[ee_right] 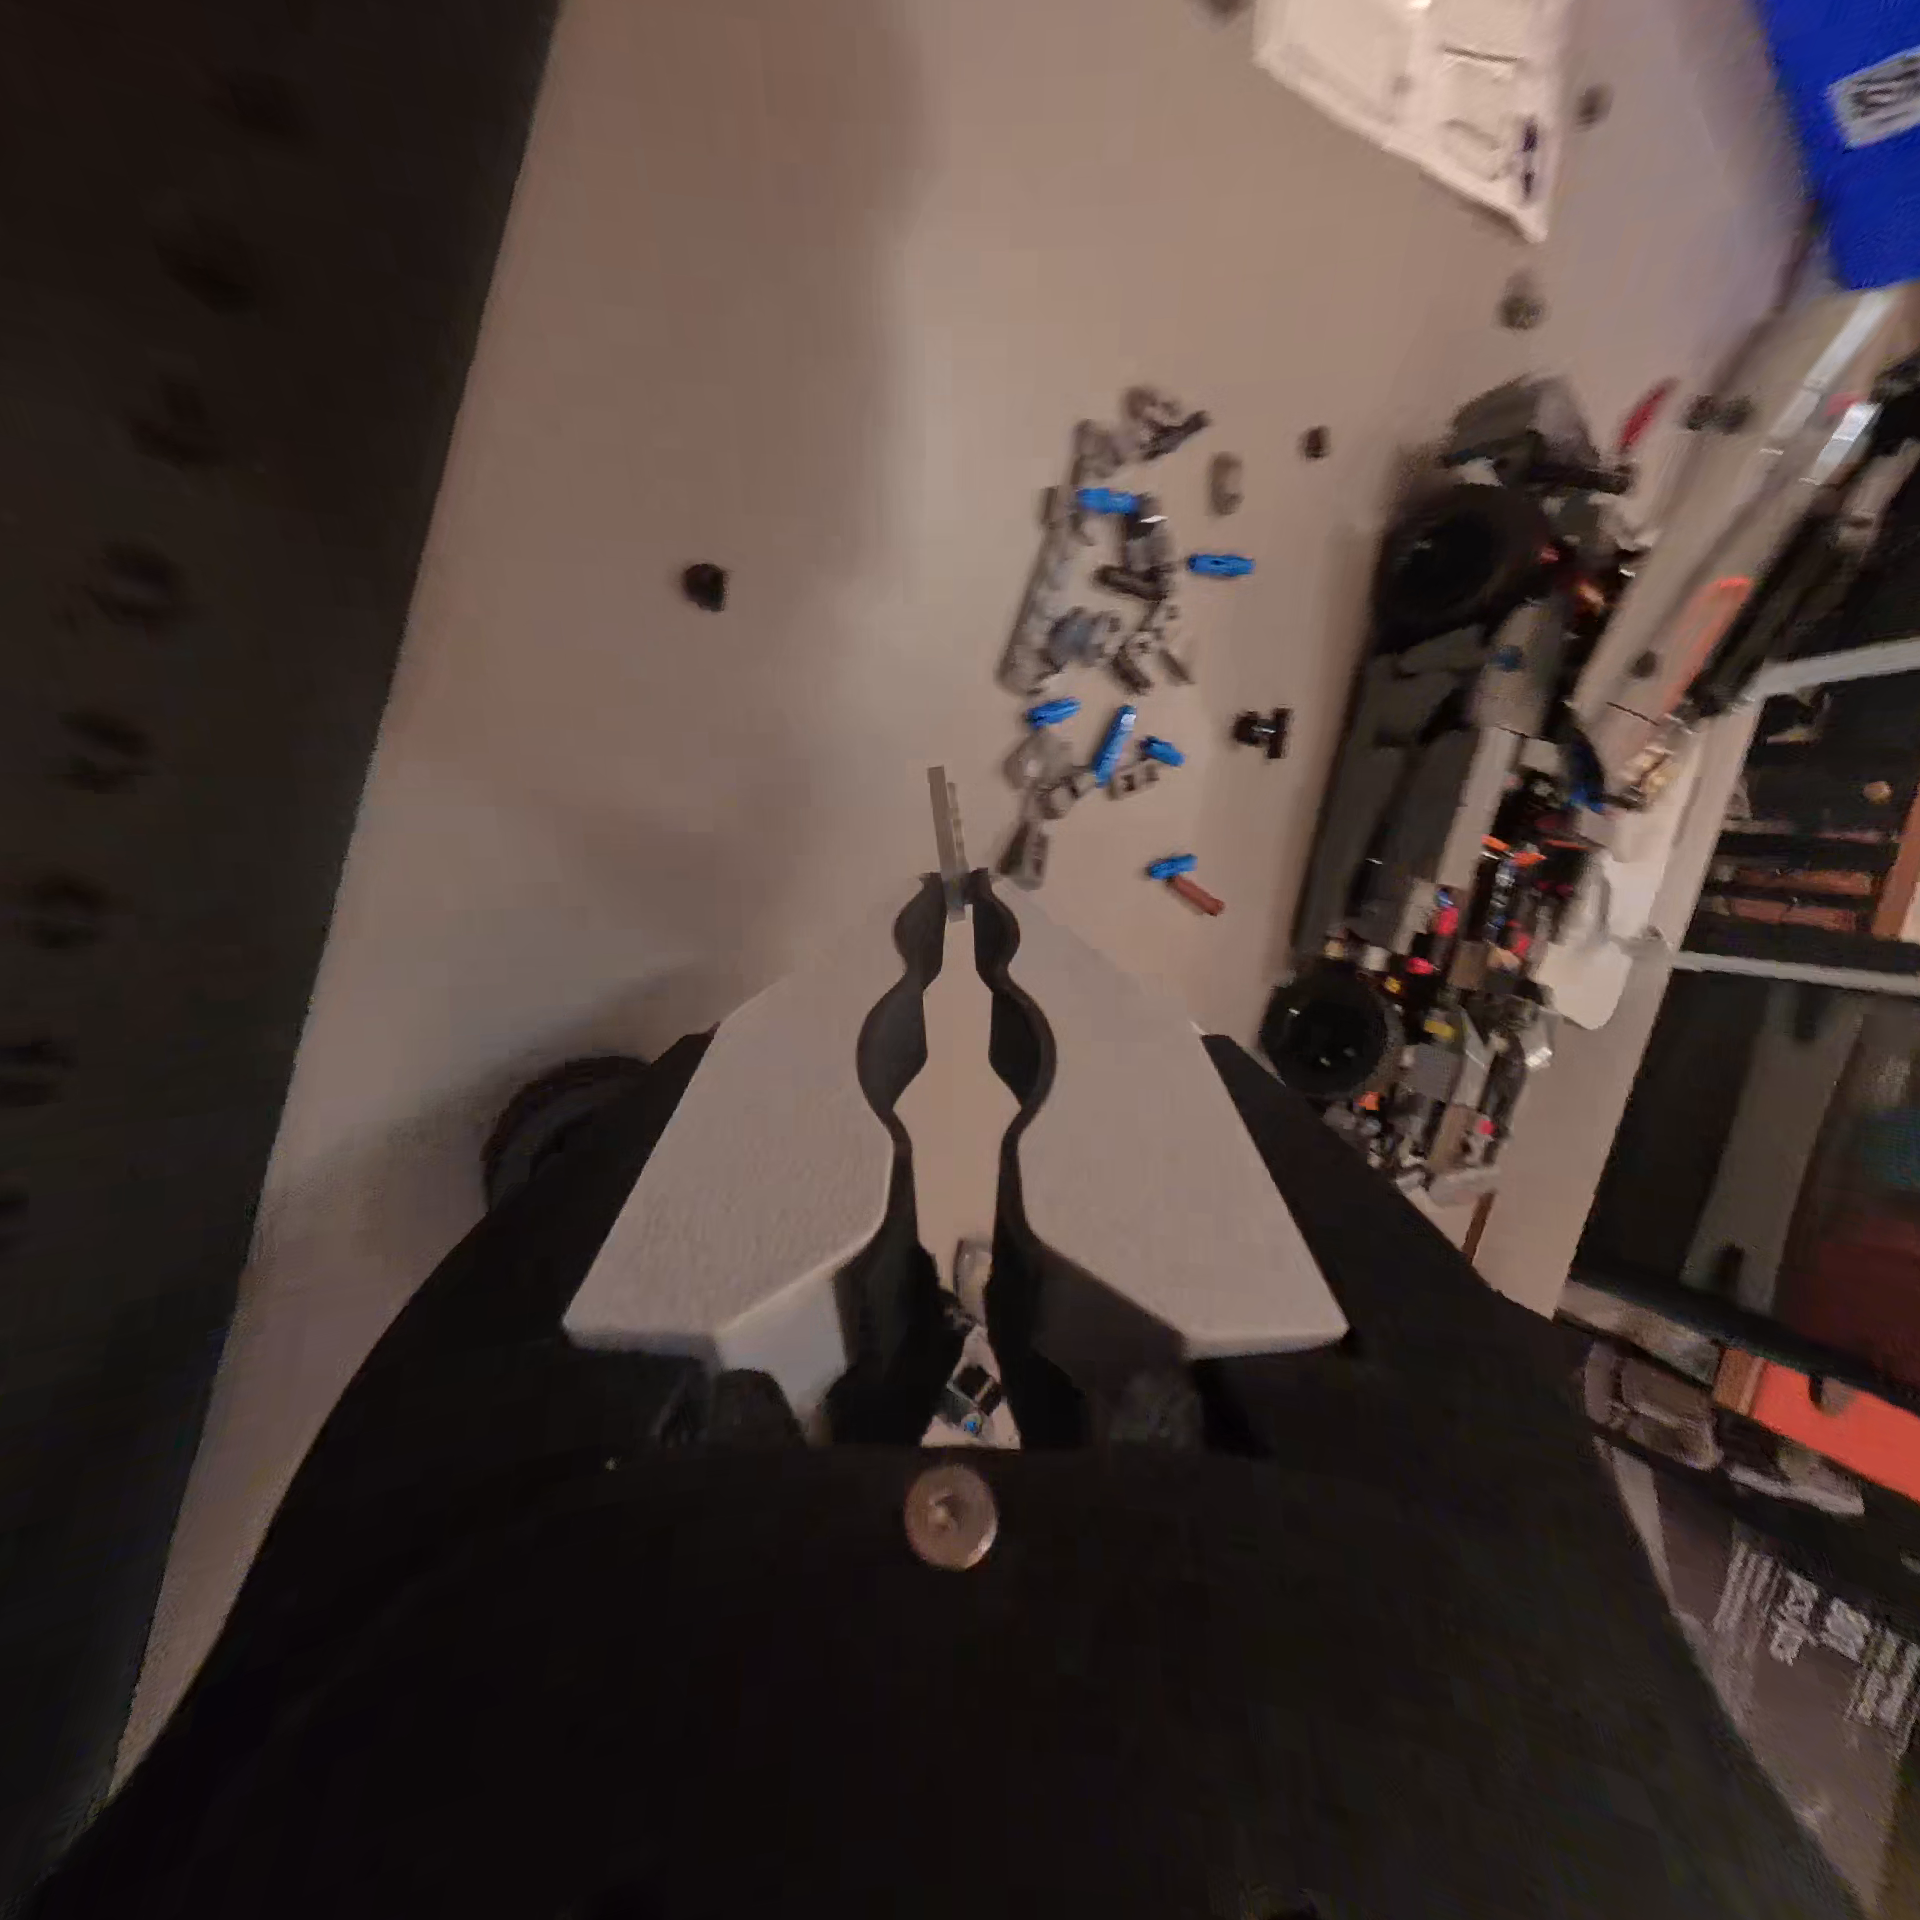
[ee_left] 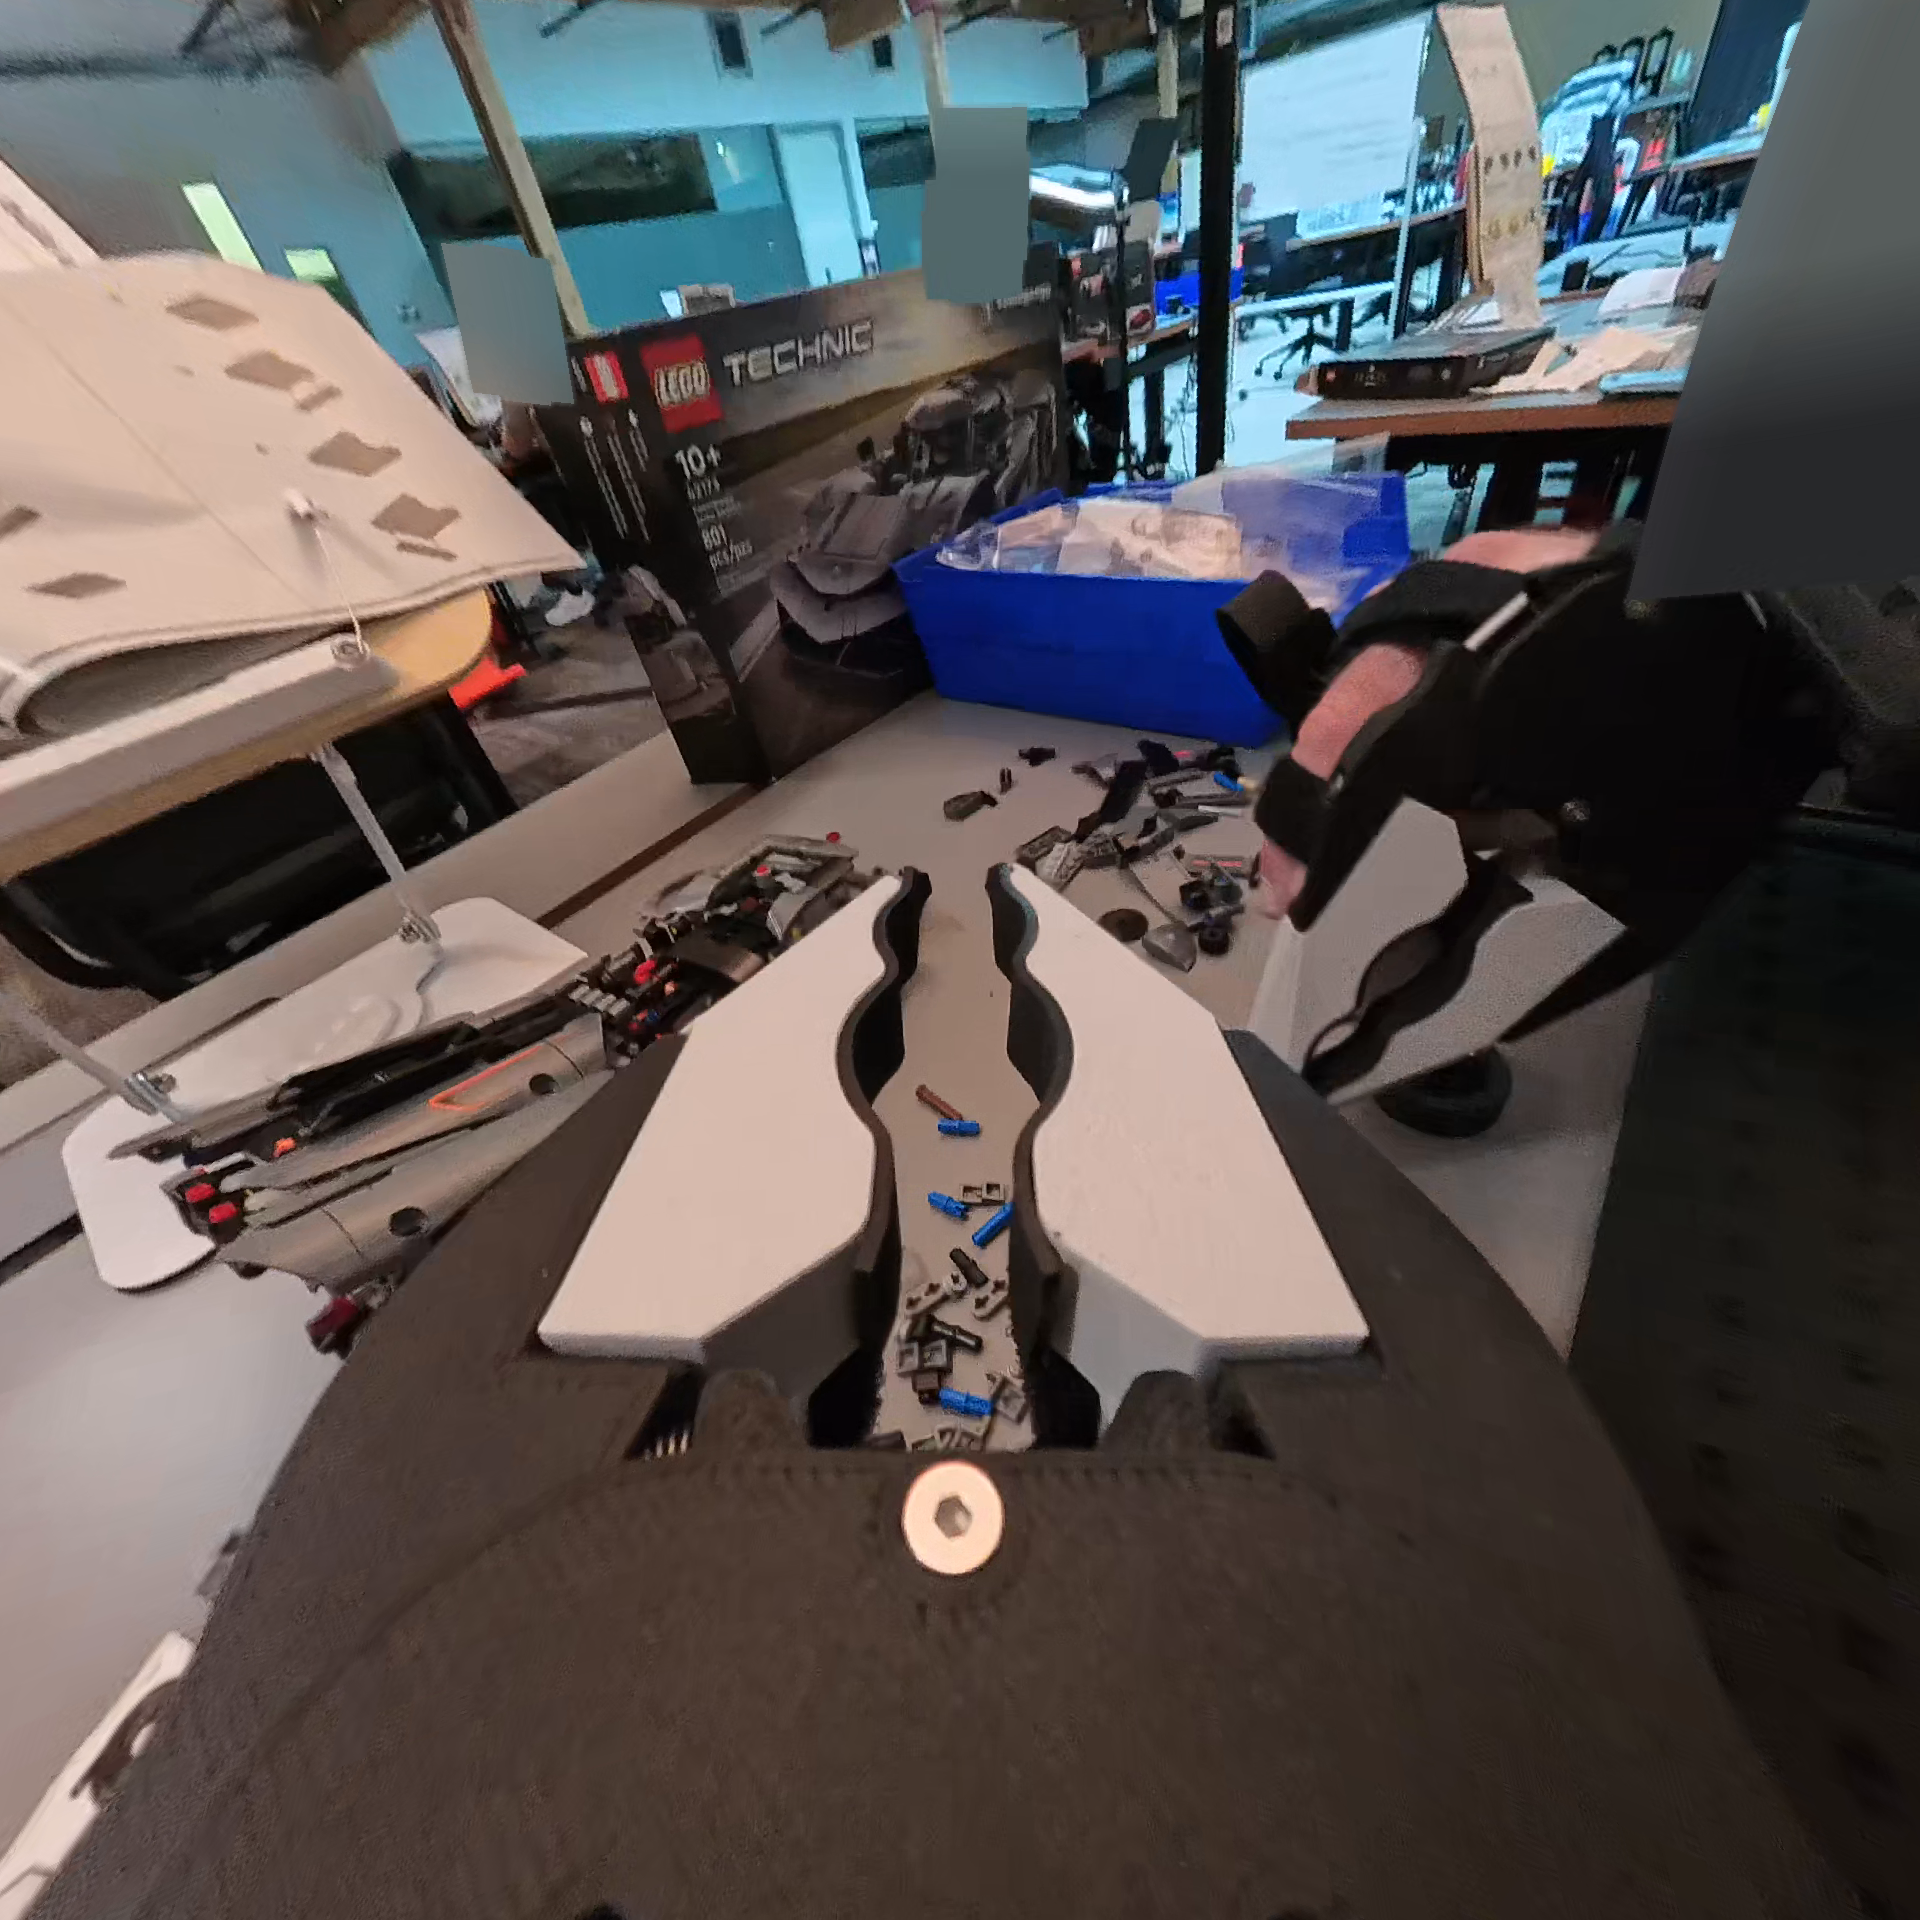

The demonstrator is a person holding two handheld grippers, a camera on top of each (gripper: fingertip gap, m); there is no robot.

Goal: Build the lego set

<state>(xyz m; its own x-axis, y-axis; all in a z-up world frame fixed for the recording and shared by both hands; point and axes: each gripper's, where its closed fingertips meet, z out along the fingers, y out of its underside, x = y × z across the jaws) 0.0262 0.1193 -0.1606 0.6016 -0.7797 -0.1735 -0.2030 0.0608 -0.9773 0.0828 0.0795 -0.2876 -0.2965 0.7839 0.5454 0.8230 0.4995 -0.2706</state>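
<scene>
My left gripper is open and empty, held above a scatter of small blue and grey pieces on the table. The half-built grey and black Lego car lies to its left. My right gripper is shut on a thin grey Lego piece that sticks out past its tips, above the table. In the right wrist view the small blue and grey pieces lie just beyond it and the car lies to the right. The right gripper also shows in the left wrist view, held by a gloved hand.
A Lego box stands at the back beside a blue bin with plastic bags. An open instruction book on a stand is at the left. More dark loose parts lie near the bin. A black tyre lies under the right gripper. The left gripper's tips are roughly 15 cm from the right gripper's. My left gripper's tips are some 15 cm from the car.
</scene>
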